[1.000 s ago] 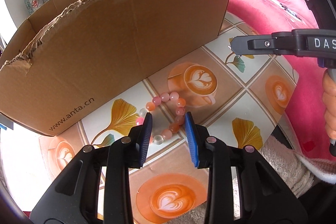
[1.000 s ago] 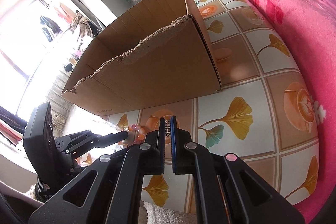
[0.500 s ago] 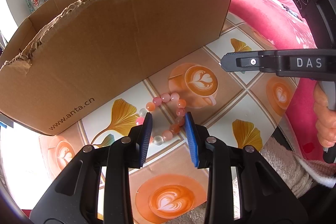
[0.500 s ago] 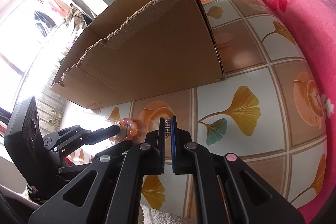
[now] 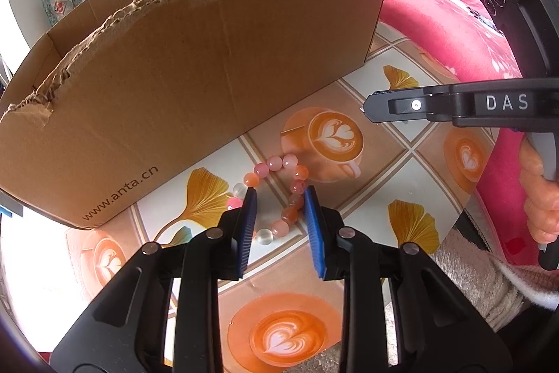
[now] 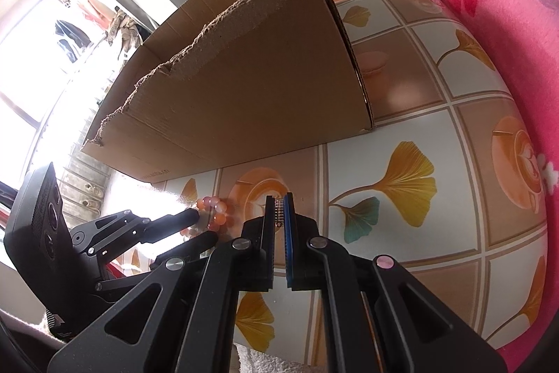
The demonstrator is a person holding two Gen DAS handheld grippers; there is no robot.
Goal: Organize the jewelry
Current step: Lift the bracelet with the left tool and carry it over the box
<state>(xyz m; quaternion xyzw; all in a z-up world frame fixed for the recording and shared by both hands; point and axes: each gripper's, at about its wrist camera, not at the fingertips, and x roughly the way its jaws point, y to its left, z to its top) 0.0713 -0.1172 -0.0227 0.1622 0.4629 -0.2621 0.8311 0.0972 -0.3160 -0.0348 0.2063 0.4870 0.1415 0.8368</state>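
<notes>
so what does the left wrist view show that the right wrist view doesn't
Only the left wrist view: the whole ring of the bead bracelet with the left claw astride it, its jaws just closing but not yet pinching, and the hand carrying the right claw.

Only the right wrist view: the bright window, and the right claw's jaws shut.

Both: the cardboard box and the patterned tabletop.

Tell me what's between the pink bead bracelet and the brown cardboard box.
Only bare tablecloth: the left wrist view shows nothing between the pink bead bracelet and the brown cardboard box.
</notes>
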